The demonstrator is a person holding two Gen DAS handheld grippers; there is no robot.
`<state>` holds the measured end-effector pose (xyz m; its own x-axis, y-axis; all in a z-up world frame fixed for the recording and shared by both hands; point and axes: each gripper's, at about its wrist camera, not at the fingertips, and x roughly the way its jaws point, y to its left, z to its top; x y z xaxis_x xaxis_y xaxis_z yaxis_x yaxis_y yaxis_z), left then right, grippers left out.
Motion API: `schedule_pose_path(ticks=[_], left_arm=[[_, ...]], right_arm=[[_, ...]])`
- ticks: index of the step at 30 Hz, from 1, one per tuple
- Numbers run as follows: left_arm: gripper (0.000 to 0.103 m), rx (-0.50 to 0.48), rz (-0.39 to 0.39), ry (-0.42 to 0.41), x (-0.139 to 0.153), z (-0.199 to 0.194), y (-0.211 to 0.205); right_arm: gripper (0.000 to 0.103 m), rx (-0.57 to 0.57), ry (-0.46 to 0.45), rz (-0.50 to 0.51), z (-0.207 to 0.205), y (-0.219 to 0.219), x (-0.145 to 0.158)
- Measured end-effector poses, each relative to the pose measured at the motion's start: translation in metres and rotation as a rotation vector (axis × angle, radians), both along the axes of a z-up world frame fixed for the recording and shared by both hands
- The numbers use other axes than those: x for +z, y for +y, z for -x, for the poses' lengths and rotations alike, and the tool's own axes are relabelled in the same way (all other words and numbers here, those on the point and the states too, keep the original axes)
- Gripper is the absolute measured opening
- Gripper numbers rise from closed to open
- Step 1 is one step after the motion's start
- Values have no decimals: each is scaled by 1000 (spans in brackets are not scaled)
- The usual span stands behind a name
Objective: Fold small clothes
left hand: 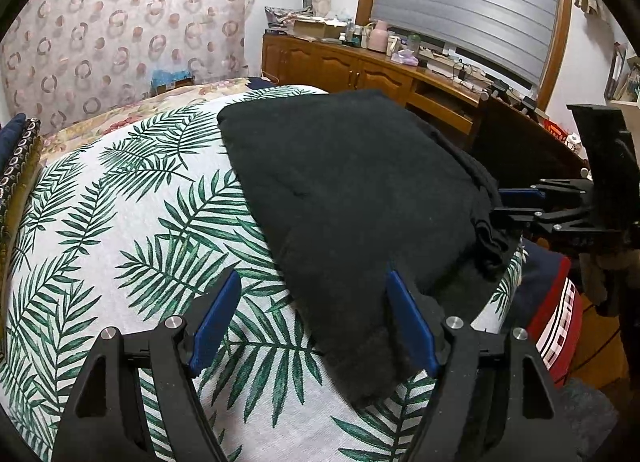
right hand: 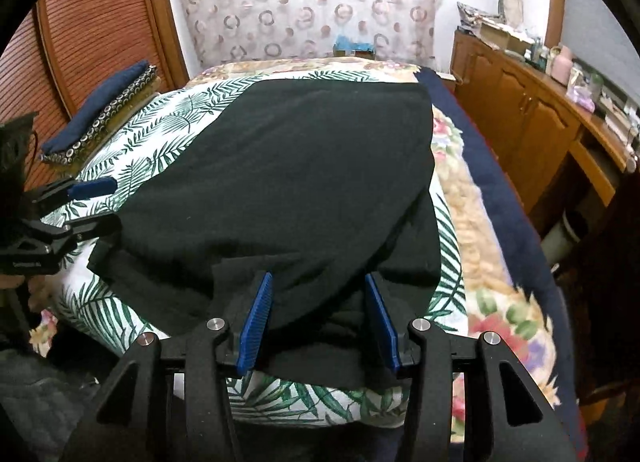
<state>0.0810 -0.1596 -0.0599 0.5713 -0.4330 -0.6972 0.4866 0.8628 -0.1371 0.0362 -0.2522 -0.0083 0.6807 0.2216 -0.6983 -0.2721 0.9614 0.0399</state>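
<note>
A black garment (left hand: 352, 190) lies folded flat on a white cloth with green leaves (left hand: 120, 222) spread over a bed. My left gripper (left hand: 313, 278) is open at the garment's near corner; its right finger (left hand: 408, 318) rests over the black fabric and its left finger is over the leaf cloth. In the right wrist view the garment (right hand: 288, 166) runs away from my right gripper (right hand: 319, 282), which stands open. A loose fold of its near edge lies between the pads, which do not press it. Each view shows the other gripper at the garment's side: right gripper (left hand: 516, 206), left gripper (right hand: 100, 206).
A flowered bedspread with a navy border (right hand: 500, 222) lies under the leaf cloth. Folded dark blue and patterned cloths (right hand: 100, 110) sit at the bed's far left. A wooden cabinet (left hand: 360, 70) with cluttered items runs along the right wall. A red and white item (left hand: 560, 326) sits beside the bed.
</note>
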Motion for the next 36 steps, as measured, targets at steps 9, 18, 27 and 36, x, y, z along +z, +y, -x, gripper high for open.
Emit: schedule_pose_path(ticks=[9,18,27,36], left_arm=[[77,-12,-15,17,-4,0,-5],[76,-13,-18,39,-5,6,3],[62,-66,14,86,-12,13,1],[50,-110,44,133,-15,21,0]], right_arm=[[2,72,-37,37,17,-3,3],[2,22,-44,126,38,-33,17],[2,-40,-13,113,33,-42,9],[7,-82,-39,117,29,-41,8]])
